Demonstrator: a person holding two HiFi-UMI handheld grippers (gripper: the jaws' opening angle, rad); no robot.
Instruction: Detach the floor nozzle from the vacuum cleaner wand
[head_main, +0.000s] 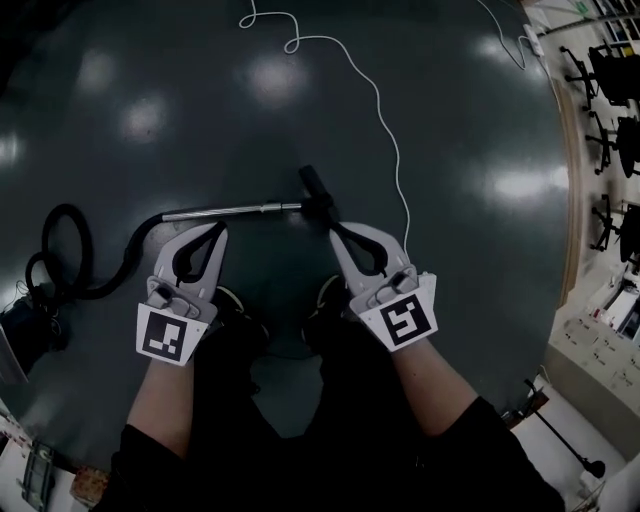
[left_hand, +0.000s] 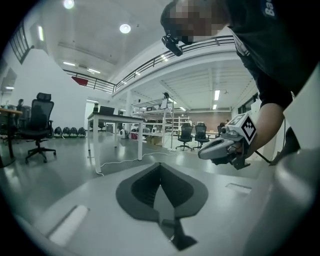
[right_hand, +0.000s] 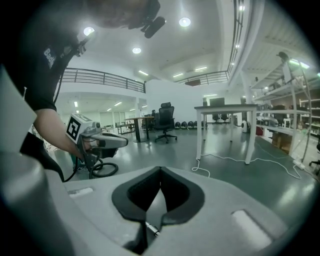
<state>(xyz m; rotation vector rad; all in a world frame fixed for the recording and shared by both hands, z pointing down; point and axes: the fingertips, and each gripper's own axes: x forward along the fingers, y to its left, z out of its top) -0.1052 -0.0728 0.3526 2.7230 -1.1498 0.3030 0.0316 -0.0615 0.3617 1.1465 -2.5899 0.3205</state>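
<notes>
On the dark floor lies the vacuum's silver wand (head_main: 230, 211), with the black floor nozzle (head_main: 318, 195) at its right end and the black hose (head_main: 70, 250) curling off to the left. My left gripper (head_main: 220, 228) hangs just in front of the wand's middle, shut and holding nothing. The right gripper (head_main: 333, 233) is also shut and holds nothing, with its tips close beside the nozzle. Neither touches the vacuum. In the left gripper view the jaws (left_hand: 160, 164) meet, and the right gripper (left_hand: 220, 147) shows beyond. The right gripper view shows closed jaws (right_hand: 160, 170) and the left gripper (right_hand: 107, 141).
A white cable (head_main: 380, 110) snakes over the floor behind the nozzle. The person's shoes (head_main: 235, 305) stand just behind the grippers. Office chairs (head_main: 610, 80) line the right edge. A white table (right_hand: 225, 125) and a chair (right_hand: 165, 122) stand further off.
</notes>
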